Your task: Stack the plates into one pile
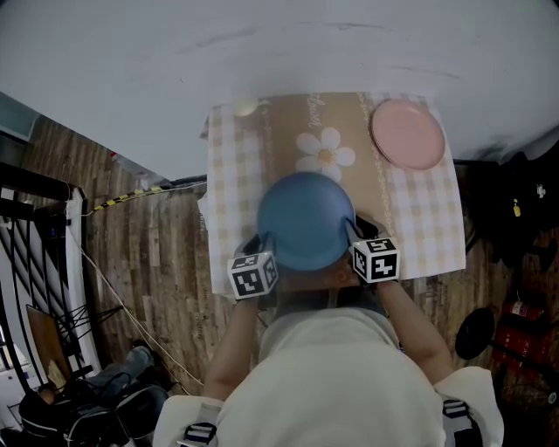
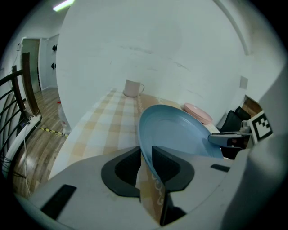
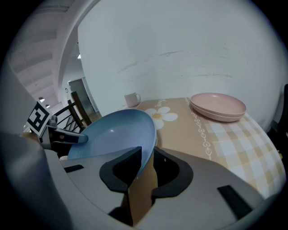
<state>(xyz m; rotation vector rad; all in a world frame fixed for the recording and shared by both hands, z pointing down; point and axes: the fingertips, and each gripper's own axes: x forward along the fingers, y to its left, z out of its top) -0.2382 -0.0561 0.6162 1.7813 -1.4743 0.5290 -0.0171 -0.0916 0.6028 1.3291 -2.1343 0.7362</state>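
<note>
A plain white wall (image 1: 262, 44) runs along the far edge of the table (image 1: 229, 183), which wears a beige checked cloth with a brown centre strip and a daisy print. Dark wooden plank flooring (image 1: 148, 262) lies to both sides of the table. Black metal railing (image 1: 26, 227) stands off the table's left edge, with a yellow-and-black striped line (image 1: 131, 192) on the floor between them. Dark bags (image 1: 96, 402) sit by the railing. In the left gripper view a strip light (image 2: 63, 5) glows above a doorway (image 2: 31, 63).
</note>
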